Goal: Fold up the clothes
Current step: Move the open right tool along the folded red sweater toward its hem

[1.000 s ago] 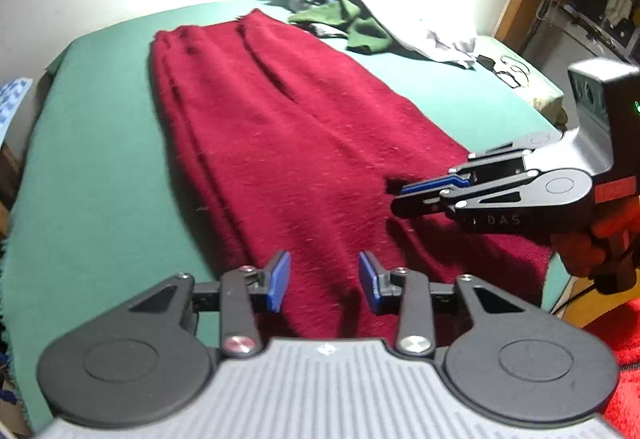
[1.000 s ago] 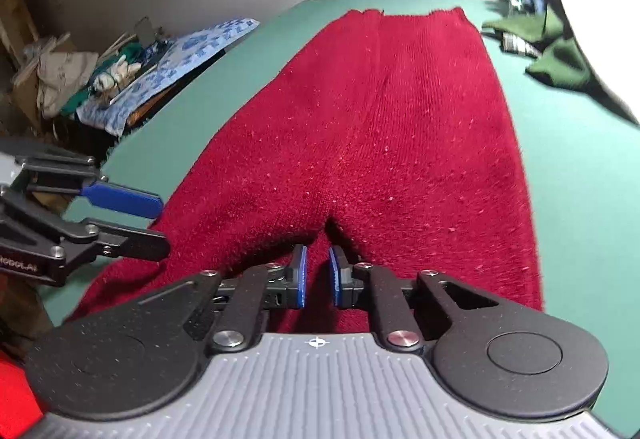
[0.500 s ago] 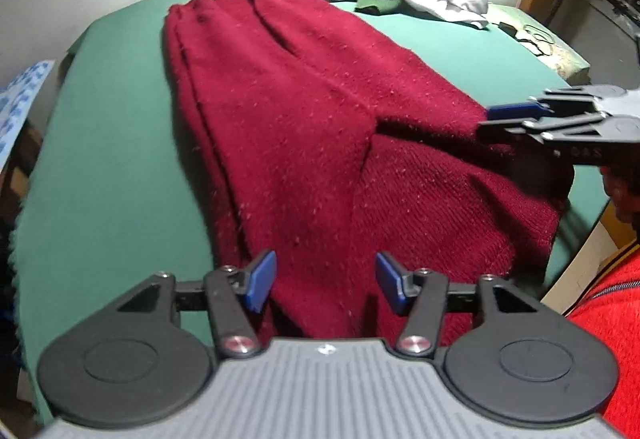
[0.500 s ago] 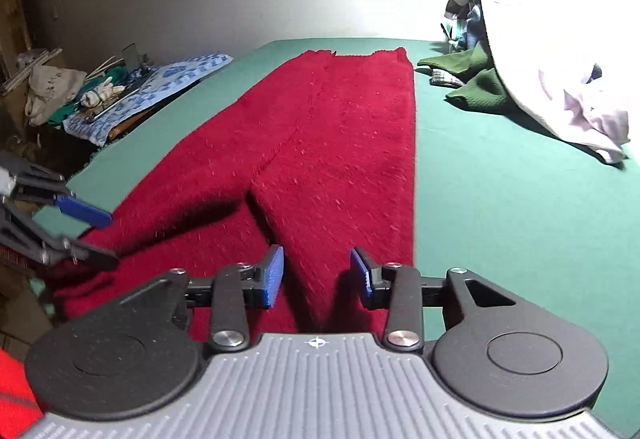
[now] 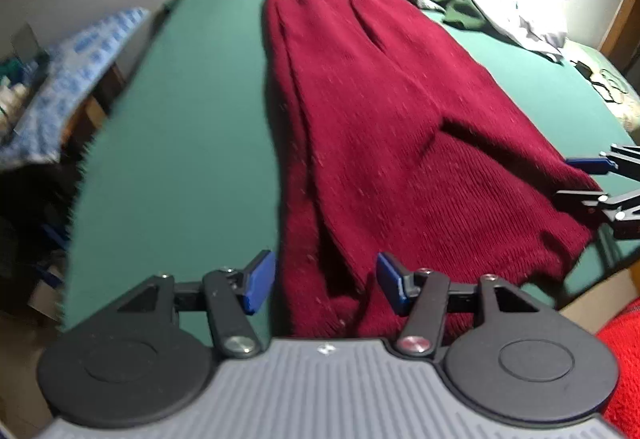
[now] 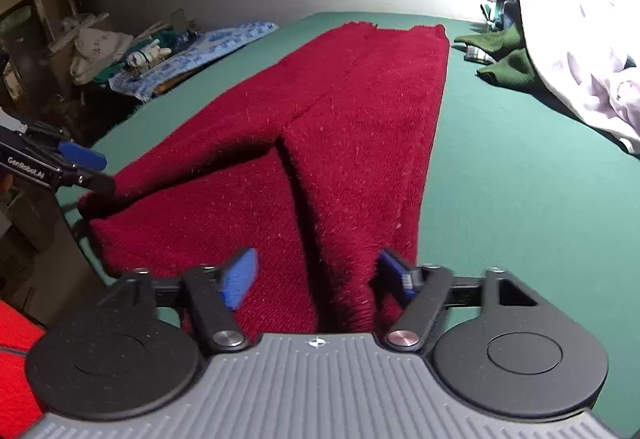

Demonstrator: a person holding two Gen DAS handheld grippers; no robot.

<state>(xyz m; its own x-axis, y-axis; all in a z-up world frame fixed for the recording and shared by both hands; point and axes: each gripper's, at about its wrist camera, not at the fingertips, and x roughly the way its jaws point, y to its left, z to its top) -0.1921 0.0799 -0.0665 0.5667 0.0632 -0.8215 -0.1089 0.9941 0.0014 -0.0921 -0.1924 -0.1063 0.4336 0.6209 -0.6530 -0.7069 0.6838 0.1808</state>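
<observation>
Green tabletop [image 6: 500, 175], dim cluttered room. Nearest you: left gripper [image 5: 326, 287], jaws apart, nothing pinched; right gripper [image 6: 318, 281], jaws opening, cloth between but unpressed. Red knit garment [image 6: 352, 127]: runs lengthwise from the near edge toward the far edge. Far right corner: your green cloth [image 6: 508, 63] beside white fabric [image 6: 580, 51].

Left gripper [image 5: 326, 287] and right gripper [image 6: 316, 279] with black linkage arms, blue pads, silver screws, ribbed grey housing behind, white lettering on the side, fuzzy red sleeve [image 5: 624, 367] beside.
</observation>
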